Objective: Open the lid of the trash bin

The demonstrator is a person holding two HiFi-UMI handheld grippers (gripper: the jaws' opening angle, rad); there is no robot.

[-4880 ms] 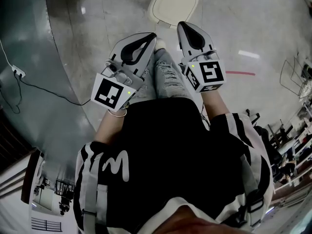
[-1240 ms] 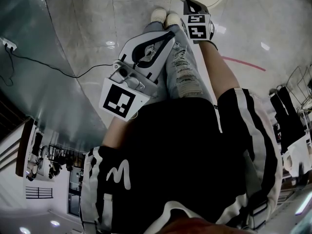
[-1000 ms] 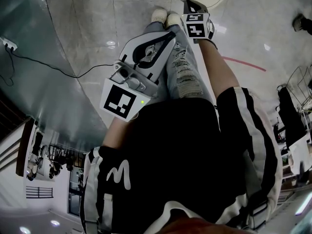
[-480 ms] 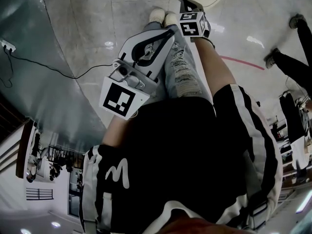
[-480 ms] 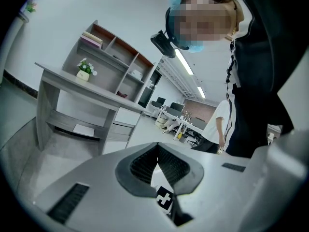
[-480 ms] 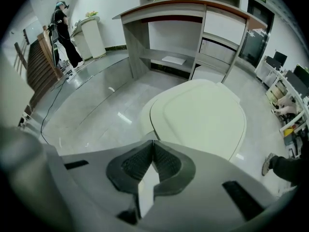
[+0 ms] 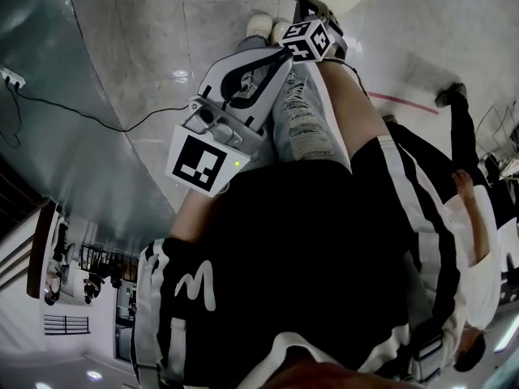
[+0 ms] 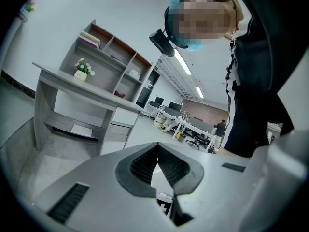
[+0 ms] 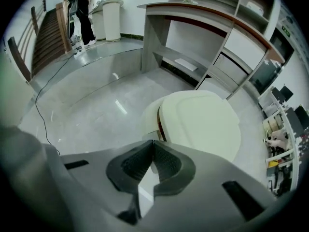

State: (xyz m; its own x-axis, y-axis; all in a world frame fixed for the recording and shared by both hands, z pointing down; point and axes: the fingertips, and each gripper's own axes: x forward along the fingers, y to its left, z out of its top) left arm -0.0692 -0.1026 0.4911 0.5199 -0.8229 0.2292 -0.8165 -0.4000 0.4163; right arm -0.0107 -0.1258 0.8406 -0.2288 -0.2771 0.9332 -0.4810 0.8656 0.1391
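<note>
Plainly the lid [image 9: 203, 124] of the trash bin [image 9: 148, 117] is not yet raised: in the right gripper view it lies flat over the pale body, with only a thin dark seam showing along the bin's near edge. The bin stands on the glossy floor [image 9: 91, 105], directly ahead of the person's feet.

The right tongs [image 9: 153, 143] are pressed together, tips meeting, and pinch nothing. They hang just short of the bin's near edge and slightly above it, without touching it, pointing down at that seam. My reading is that the tongs are closed on purpose, so they make one narrow wedge. A wedge like that could slip under the lid's lip or push on it, which a wide grasp could not do as well. That puts the step in hand at the approach, with the opening itself not begun.

The left tongs [image 8: 157, 145] are also shut and empty. They are well back from the bin, beside the person's thigh, and tilted upward so their camera looks at the room and the person, not at the bin. That looks like a parked pose that keeps them clear while the other side works.

A passer-by [image 7: 478, 241] stands off to the bin's right, on the person's side of it and well apart from it, so only a wide swing would matter.
</note>
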